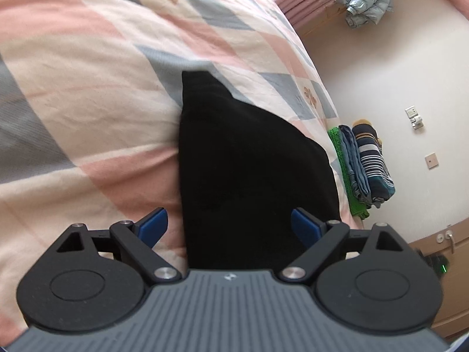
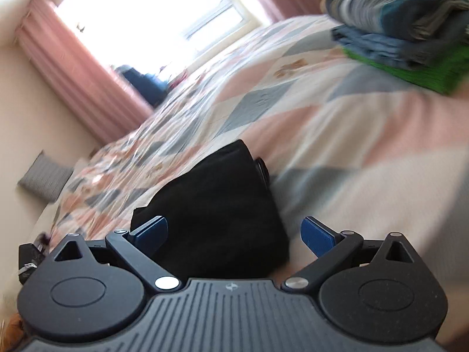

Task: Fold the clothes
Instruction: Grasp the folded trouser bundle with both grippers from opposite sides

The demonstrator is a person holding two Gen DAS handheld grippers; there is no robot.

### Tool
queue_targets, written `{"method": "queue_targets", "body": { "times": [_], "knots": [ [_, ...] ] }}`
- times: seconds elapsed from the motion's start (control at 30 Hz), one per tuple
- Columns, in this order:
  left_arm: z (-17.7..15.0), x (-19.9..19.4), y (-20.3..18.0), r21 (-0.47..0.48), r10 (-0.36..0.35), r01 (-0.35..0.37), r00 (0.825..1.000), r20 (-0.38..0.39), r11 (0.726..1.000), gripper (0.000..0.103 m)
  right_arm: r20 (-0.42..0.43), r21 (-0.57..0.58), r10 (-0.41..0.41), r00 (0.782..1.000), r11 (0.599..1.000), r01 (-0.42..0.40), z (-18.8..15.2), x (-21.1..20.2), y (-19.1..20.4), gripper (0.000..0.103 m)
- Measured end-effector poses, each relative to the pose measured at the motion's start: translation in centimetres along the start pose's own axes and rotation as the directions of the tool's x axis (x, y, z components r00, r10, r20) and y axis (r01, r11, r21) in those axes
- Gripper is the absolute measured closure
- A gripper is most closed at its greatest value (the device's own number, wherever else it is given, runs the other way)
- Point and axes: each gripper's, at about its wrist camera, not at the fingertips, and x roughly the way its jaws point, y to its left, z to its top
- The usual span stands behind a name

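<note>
A folded black garment lies on a bed with a pink, grey and cream patchwork quilt. My left gripper is open, its blue pads on either side of the garment's near end, not gripping it. In the right wrist view the same black garment lies on the quilt. My right gripper is open; its left pad overlaps the garment and its right pad is over bare quilt. That view is blurred by motion.
A stack of folded clothes, striped on denim on green, sits at the bed's edge; it also shows in the right wrist view. A puffy light-blue jacket, pink curtains, a bright window and a grey cushion are around.
</note>
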Motion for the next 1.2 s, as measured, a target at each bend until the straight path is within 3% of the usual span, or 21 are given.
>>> {"method": "queue_targets", "body": {
  "times": [0.17,0.27,0.33,0.6,0.7,0.8,0.93,1.03,1.13,1.2],
  "knots": [
    [0.6,2.3,0.8,-0.028,-0.022,0.021,0.998,-0.052,0.999,0.016,-0.205,0.041,0.099,0.974,0.995,-0.092,4.3,6.2,-3.2,0.004],
    [1.1,3.2,0.8,-0.04,-0.021,0.018,0.997,-0.073,0.999,0.018,-0.36,0.13,0.172,0.917,0.983,-0.133,5.0,9.2,-4.8,0.007],
    [1.5,3.5,0.7,-0.062,-0.034,0.029,0.995,-0.091,0.998,0.02,-0.435,0.147,0.178,0.883,0.981,-0.126,5.2,10.7,-5.2,0.008],
    [1.8,5.0,1.8,-0.209,-0.068,0.046,0.992,-0.102,0.977,0.024,-0.563,0.254,0.279,0.778,0.954,-0.158,7.4,15.6,-6.0,0.011],
    [2.2,6.0,1.9,-0.242,-0.079,0.05,0.99,-0.113,0.969,0.027,-0.564,0.31,0.34,0.752,0.932,-0.189,7.0,17.2,-6.7,0.022],
    [2.9,6.6,1.2,-0.227,-0.053,0.021,0.989,-0.137,0.974,0.038,-0.539,0.34,0.361,0.761,0.92,-0.196,6.5,17.3,-6.7,0.029],
    [3.8,4.7,0.2,-0.196,-0.081,0.051,0.986,-0.146,0.979,0.055,-0.491,0.395,0.367,0.79,0.902,-0.173,6.4,14.9,-6.9,0.054],
    [4.7,4.5,-0.4,-0.162,-0.089,0.061,0.982,-0.167,0.985,0.056,-0.439,0.429,0.371,0.818,0.887,-0.172,5.9,12.4,-6.7,0.056],
    [5.4,7.0,-0.1,-0.149,-0.031,-0.005,0.97,-0.239,0.989,0.056,-0.381,0.478,0.334,0.862,0.869,-0.125,3.5,11.0,-7.7,0.056],
    [6.2,7.6,-0.9,-0.125,0.003,-0.038,0.965,-0.263,0.991,0.055,-0.321,0.543,0.307,0.896,0.835,-0.091,1.9,10.2,-8.3,0.057]
  ]
}}
